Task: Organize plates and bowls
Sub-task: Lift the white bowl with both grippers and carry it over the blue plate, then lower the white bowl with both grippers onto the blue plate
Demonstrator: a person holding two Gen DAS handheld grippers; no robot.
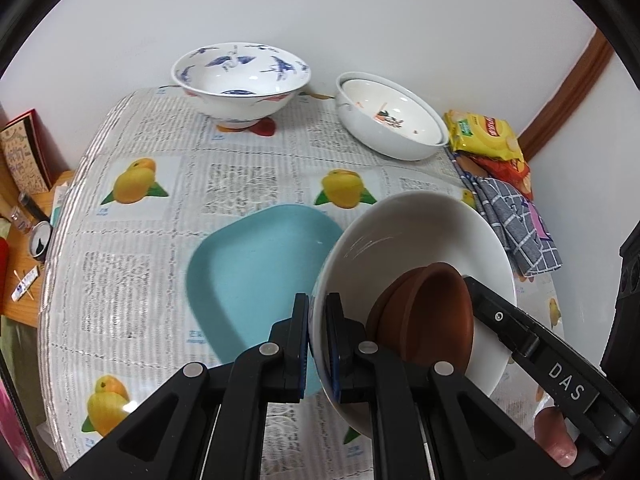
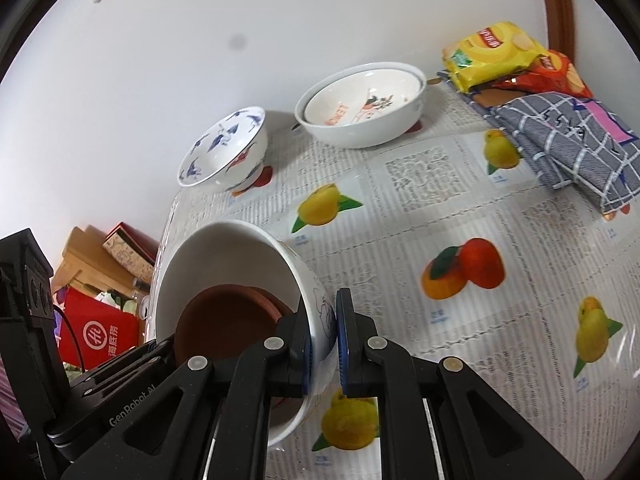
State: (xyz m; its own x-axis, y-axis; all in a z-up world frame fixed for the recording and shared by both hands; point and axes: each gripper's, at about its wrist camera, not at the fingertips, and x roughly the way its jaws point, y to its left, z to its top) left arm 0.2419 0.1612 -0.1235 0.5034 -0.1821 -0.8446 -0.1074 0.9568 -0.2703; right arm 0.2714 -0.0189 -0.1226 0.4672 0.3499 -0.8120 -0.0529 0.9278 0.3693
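A large white bowl (image 1: 404, 232) hangs tilted above the table, with two stacked brown clay dishes (image 1: 428, 316) inside it. My left gripper (image 1: 318, 344) is shut on the bowl's left rim. In the right wrist view my right gripper (image 2: 324, 340) is shut on the opposite rim of the same white bowl (image 2: 228, 252), and the brown dishes (image 2: 228, 324) lie in its bottom. A turquoise plate (image 1: 256, 276) rests on the table under and to the left of the bowl. At the back stand a blue-patterned bowl (image 1: 240, 76) and two nested white bowls (image 1: 392, 124).
The table wears a fruit-print cloth (image 2: 460, 208). Yellow and red snack packets (image 2: 496, 56) and a folded grey checked towel (image 2: 568, 140) lie at the back right corner. Beyond the table's left edge is a wooden shelf with boxes (image 1: 24, 156). A white wall stands close behind.
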